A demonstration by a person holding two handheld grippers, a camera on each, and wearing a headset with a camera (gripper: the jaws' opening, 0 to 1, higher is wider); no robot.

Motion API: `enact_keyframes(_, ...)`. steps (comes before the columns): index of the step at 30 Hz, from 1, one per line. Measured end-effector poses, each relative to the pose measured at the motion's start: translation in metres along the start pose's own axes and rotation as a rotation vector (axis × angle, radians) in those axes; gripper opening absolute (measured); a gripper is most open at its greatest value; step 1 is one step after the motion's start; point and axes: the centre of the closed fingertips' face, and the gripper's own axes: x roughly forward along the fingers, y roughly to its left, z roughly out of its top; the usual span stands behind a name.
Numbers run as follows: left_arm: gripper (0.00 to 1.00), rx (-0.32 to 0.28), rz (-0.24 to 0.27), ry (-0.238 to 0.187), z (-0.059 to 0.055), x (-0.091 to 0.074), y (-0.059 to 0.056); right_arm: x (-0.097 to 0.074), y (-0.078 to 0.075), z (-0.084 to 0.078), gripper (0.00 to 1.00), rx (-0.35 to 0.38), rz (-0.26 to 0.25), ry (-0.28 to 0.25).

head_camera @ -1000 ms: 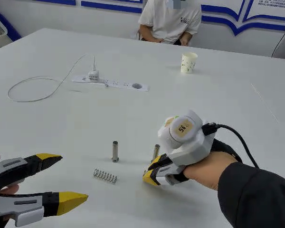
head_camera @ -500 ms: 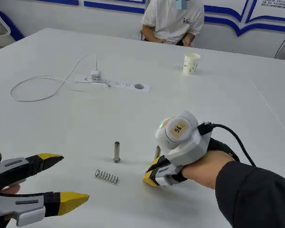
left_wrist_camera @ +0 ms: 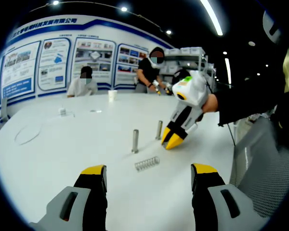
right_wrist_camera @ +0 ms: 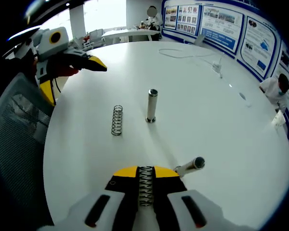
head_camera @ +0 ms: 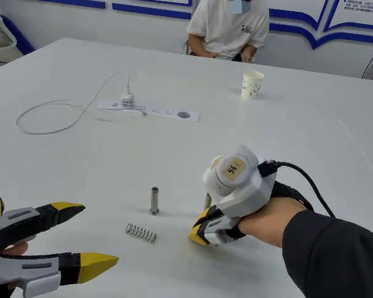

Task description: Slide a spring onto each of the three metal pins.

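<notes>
Right gripper [right_wrist_camera: 145,169] nearer the pin [right_wrist_camera: 188,166], jaws tight around a spring [right_wrist_camera: 145,187]; left gripper [head_camera: 92,234] agape.

Meeting room: white table [head_camera: 81,174], posters [left_wrist_camera: 53,57]

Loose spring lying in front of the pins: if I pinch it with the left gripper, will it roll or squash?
Likely to roll: the loose spring is a thin coil lying on its side on the smooth table. Probably light, so a nudge from one jaw of the open left gripper may skid it. Its open coils look compliant; pinch gently.
</notes>
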Motion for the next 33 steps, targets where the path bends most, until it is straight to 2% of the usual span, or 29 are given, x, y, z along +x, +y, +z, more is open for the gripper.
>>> enact_keyframes(18, 0.72, 0.004, -0.003, 0.001, 0.001, 0.000, -0.001, -0.018, 0.000, 0.009, 0.12, 0.006, -0.024, -0.053)
enact_keyframes(33, 0.72, 0.005, -0.007, 0.003, 0.000, 0.001, -0.001, -0.026, 0.001, 0.011, 0.12, 0.018, -0.038, -0.085)
